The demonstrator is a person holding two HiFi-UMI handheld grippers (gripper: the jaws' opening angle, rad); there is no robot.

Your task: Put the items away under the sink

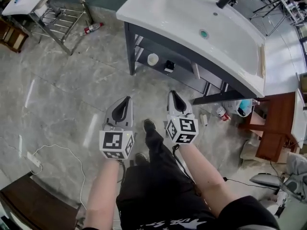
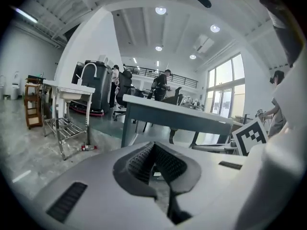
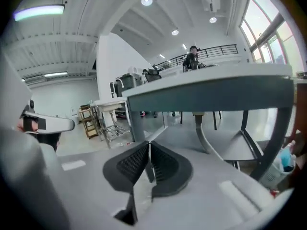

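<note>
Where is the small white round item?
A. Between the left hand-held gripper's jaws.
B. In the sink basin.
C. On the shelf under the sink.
C: the head view shows the white round item on the shelf under the sink, beside a small black item.

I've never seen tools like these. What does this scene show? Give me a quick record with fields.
Place: white sink on a dark stand
Under the sink: white round thing, small black thing
On the floor beside the stand: red-and-white bottle, blue-topped bottle
Left gripper: shut, empty
Right gripper: shut, empty
</note>
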